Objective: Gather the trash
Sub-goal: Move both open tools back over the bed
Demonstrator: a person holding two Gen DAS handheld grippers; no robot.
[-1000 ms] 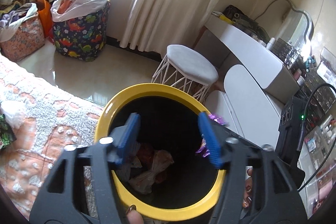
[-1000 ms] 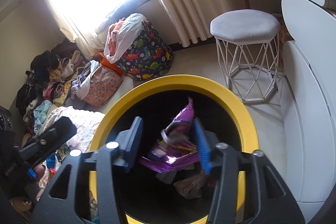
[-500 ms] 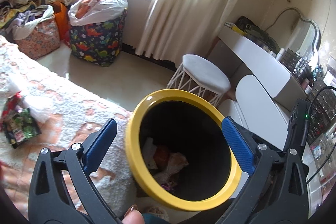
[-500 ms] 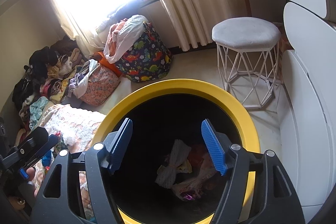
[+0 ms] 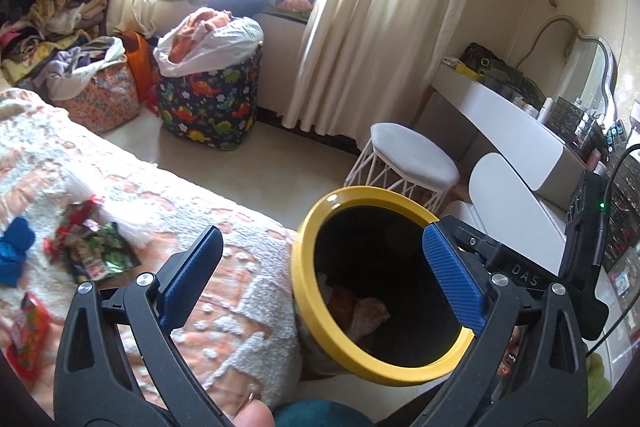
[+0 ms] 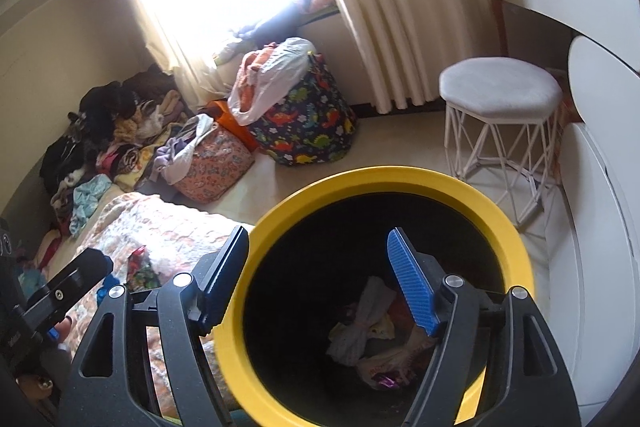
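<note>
A black trash bin with a yellow rim (image 5: 308, 291) stands beside the bed; it also shows in the right wrist view (image 6: 516, 247). Crumpled wrappers (image 6: 360, 335) and a purple wrapper (image 6: 386, 382) lie at its bottom. My left gripper (image 5: 320, 279) is open and empty, over the bin's left rim and the bed edge. My right gripper (image 6: 320, 283) is open and empty, above the bin's mouth. On the bedspread (image 5: 240, 291) lie snack wrappers (image 5: 96, 247), a red packet (image 5: 28, 331) and a blue item (image 5: 14, 247).
A white stool (image 5: 412, 155) stands behind the bin. A white dressing table (image 5: 504, 123) is to the right. A dinosaur-print laundry bag (image 5: 208, 99) and a floral bag (image 5: 100, 99) stand by the curtain (image 5: 368, 27). Clothes are piled at the far left (image 6: 100, 131).
The right gripper opened and dropped the purple wrapper into the bin. The left gripper opened wide and swung left, bringing the bed and its wrappers into view.
</note>
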